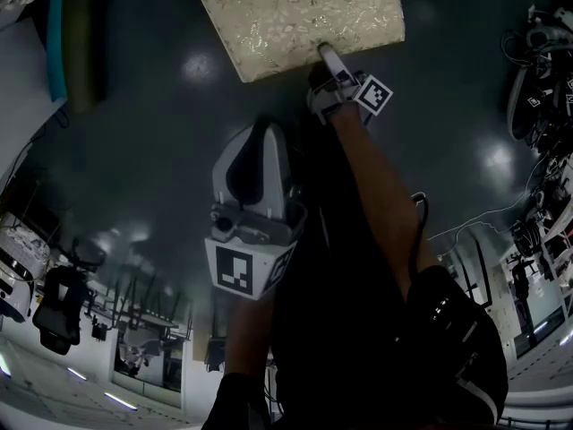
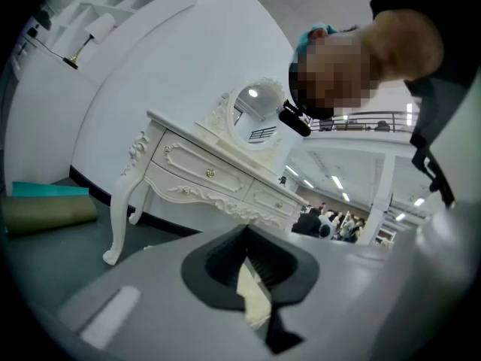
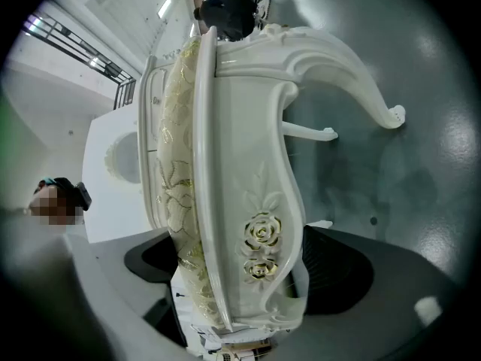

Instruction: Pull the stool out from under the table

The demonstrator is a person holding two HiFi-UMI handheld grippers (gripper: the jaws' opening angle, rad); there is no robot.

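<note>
Finds the stool (image 1: pixel 300 21) on the dark glossy floor (image 1: pixel 161 124) at the far side of the head view, cream brocade cushion upward. Shows its near edge pinched by the right claw (image 1: pixel 328 59), with the cushion rim and a white carved frame bearing a gilt rose between the two pads. Shows one curved white leg (image 3: pixel 353 81) reaching out over the floor. Has the left claw (image 1: pixel 266 137) nearer and to the left, apart from the stool, pressed together with nothing gripped; a pale sliver at the seam, unclear what. Looks from there toward a white carved counter (image 2: pixel 203 175) with an oval mirror (image 2: pixel 252 115), a rolled mat (image 2: pixel 45 213) on the floor at its left.
</note>
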